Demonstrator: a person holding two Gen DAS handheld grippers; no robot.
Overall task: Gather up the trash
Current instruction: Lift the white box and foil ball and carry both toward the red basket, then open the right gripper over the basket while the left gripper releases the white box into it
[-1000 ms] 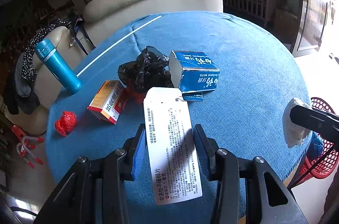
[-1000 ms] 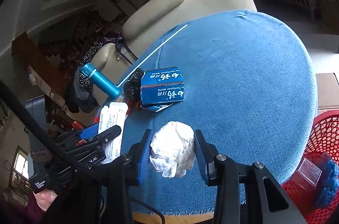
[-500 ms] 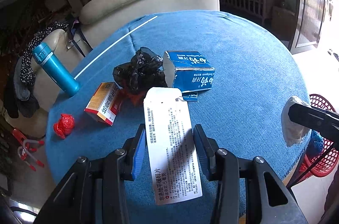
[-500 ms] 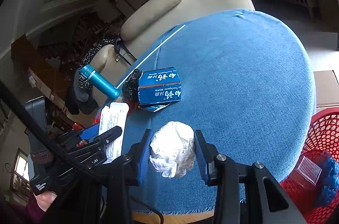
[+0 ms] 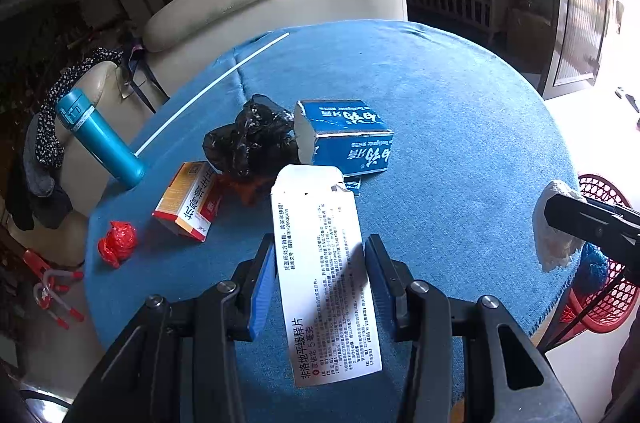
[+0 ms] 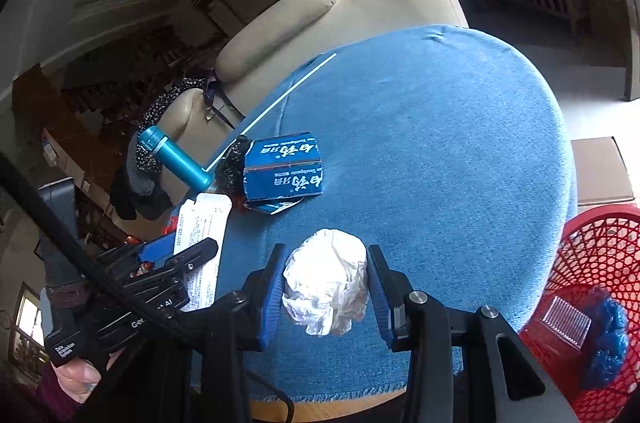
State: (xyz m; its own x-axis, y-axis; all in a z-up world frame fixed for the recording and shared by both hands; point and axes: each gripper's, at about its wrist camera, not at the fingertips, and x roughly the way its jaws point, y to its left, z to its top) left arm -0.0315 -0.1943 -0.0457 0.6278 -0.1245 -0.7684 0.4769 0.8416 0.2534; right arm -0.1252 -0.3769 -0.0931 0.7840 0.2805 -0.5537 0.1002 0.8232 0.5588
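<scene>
My left gripper point(image 5: 320, 277) is shut on a flat white medicine box point(image 5: 324, 275) with black print, held above the blue table point(image 5: 460, 127). My right gripper point(image 6: 326, 287) is shut on a crumpled white paper ball point(image 6: 326, 281), above the table's near right edge; the ball also shows in the left wrist view point(image 5: 554, 227). On the table lie a blue toothpaste carton point(image 5: 346, 141), a black plastic bag point(image 5: 250, 141), an orange-and-white box point(image 5: 188, 201) and a red wrapper ball point(image 5: 118, 241). A red basket point(image 6: 588, 307) stands on the floor at the right.
A teal bottle point(image 5: 98, 137) stands at the table's left edge, and a thin white stick point(image 5: 208, 91) lies by it. A cream armchair point(image 5: 248, 11) sits behind the table. The basket holds blue items point(image 6: 608, 335). A cardboard box point(image 6: 600, 171) lies on the floor.
Both grippers have drawn back slightly toward the near edge with their loads; the table objects look a little farther away. Nothing was let go.
</scene>
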